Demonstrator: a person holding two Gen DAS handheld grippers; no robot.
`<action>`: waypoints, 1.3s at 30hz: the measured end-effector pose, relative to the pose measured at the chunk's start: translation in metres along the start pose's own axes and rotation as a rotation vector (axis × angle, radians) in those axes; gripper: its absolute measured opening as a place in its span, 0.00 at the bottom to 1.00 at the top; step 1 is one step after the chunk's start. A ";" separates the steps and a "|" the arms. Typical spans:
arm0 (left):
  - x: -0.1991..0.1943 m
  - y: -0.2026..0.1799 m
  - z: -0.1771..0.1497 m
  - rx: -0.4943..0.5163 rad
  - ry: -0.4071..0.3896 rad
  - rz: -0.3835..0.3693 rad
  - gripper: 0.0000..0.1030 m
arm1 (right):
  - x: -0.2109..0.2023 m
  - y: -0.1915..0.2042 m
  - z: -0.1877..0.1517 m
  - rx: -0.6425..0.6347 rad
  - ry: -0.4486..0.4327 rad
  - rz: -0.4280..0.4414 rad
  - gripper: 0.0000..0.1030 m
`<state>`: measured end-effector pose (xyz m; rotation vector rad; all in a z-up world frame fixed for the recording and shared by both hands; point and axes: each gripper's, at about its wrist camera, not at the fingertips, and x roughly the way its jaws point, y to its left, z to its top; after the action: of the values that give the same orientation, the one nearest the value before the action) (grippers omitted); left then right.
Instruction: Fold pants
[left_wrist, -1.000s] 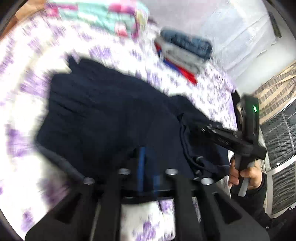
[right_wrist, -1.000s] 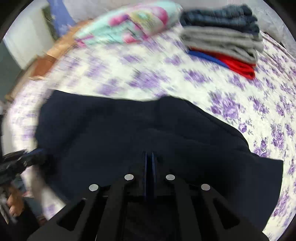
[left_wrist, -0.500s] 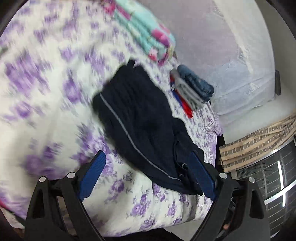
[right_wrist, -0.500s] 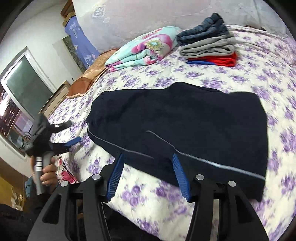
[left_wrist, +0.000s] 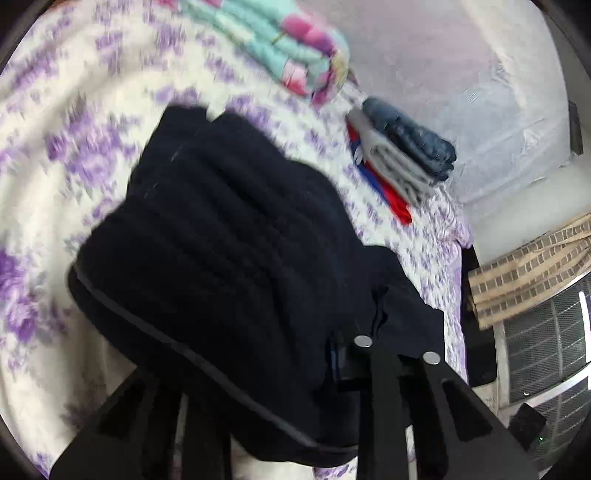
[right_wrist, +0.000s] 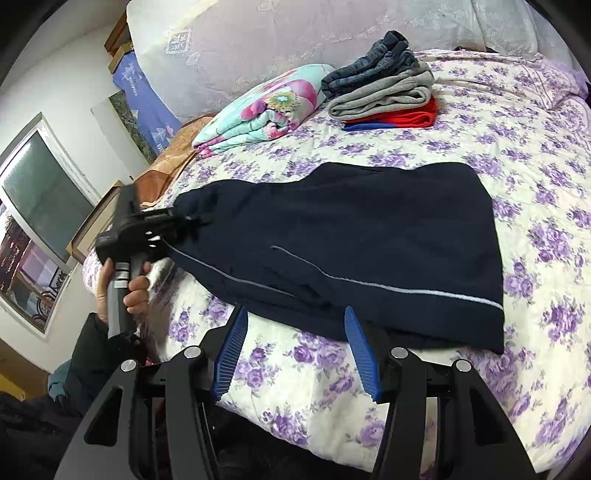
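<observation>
Bed (right_wrist: 517, 122): covered by a white sheet printed with purple flowers; its near edge is cut off by the bottom of the right wrist view.
Pants (right_wrist: 351, 243): dark navy with a thin pale stripe, folded and lying flat across the middle of the bed. In the left wrist view the pants (left_wrist: 221, 240) are blurred and fill most of the picture.
Folded quilt (right_wrist: 258, 110): turquoise with pink flowers, at the far side of the bed, beside the clothes stack.
Clothes stack (right_wrist: 384, 85): jeans on top, then grey, red and blue pieces, well apart from the pants.
Person's left hand (right_wrist: 125, 288): wrapped round a grey handle at the left edge of the bed; the dark sleeve runs out of view below.
Left hand-held gripper (right_wrist: 184, 221): at the left end of the pants, its jaws have just been closing. Dark cloth drapes over its fingers and hides the tips, so whether it is clenched on the pants I cannot tell.
Right hand-held gripper (right_wrist: 295, 350): released, its blue pads (right_wrist: 231, 354) spread apart over the sheet at the near edge of the pants, nothing between them.
</observation>
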<state>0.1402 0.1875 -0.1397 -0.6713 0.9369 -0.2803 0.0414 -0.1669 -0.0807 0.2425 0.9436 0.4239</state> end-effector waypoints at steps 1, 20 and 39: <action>-0.003 -0.009 -0.004 0.050 -0.025 0.037 0.21 | 0.001 -0.001 -0.001 0.008 0.005 -0.004 0.54; -0.024 -0.041 -0.020 0.247 -0.083 0.128 0.21 | 0.185 0.064 0.110 -0.210 0.275 -0.038 0.23; -0.024 -0.099 -0.024 0.386 -0.087 0.267 0.21 | 0.013 -0.079 0.062 0.217 -0.068 0.019 0.34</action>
<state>0.1132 0.1138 -0.0705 -0.1987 0.8469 -0.1854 0.1181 -0.2320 -0.0851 0.4615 0.9215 0.3287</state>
